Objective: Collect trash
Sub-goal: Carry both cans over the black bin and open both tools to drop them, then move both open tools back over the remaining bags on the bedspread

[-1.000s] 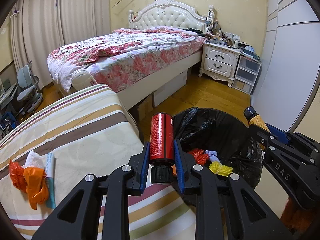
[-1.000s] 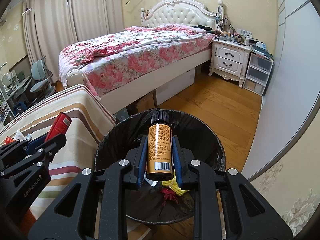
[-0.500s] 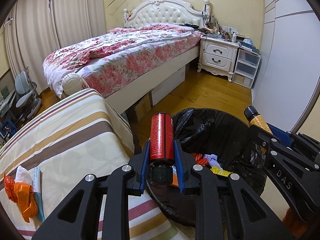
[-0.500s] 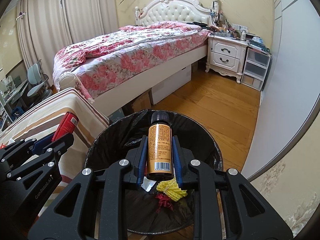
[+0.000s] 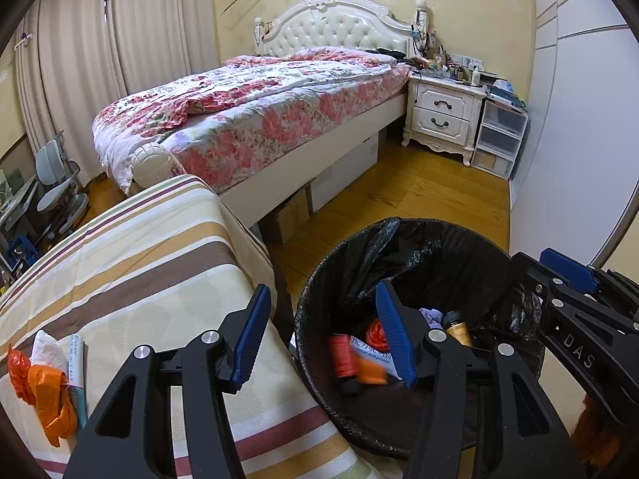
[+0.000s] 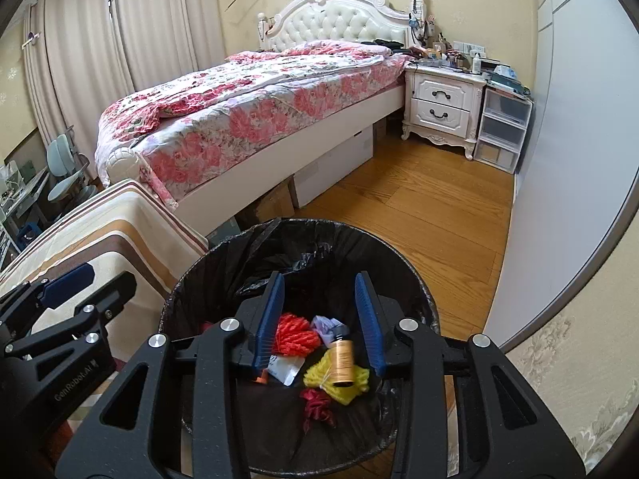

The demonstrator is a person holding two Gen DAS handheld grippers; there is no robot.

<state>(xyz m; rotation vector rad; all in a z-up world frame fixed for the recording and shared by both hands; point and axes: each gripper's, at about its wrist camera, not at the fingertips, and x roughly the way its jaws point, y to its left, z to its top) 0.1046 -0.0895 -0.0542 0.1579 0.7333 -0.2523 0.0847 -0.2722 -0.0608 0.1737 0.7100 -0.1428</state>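
Note:
The black-lined trash bin (image 5: 403,235) stands on the floor beside the striped table (image 5: 131,263). My left gripper (image 5: 325,327) hangs over the bin's left rim; its jaws are opening and nothing is between them. Below it a red bottle (image 5: 341,355), blurred, drops into the bin. My right gripper (image 6: 319,315) is over the middle of the bin (image 6: 199,275), jaws opening and empty. The orange bottle (image 6: 342,355) lies on yellow trash (image 6: 319,375) inside. An orange bag (image 5: 44,391), a white tissue (image 5: 46,349) and a tube (image 5: 76,367) lie on the table.
A bed with a floral quilt (image 5: 259,111) stands behind the table, with boxes under it. A white nightstand (image 5: 443,115) and plastic drawers (image 5: 499,139) are at the far right. A pale wall (image 6: 567,159) runs close along the bin's right. Wooden floor (image 6: 419,207) lies between.
Both grippers have opened and let go of their bottles. The red bottle and the orange bottle have fallen into the bin.

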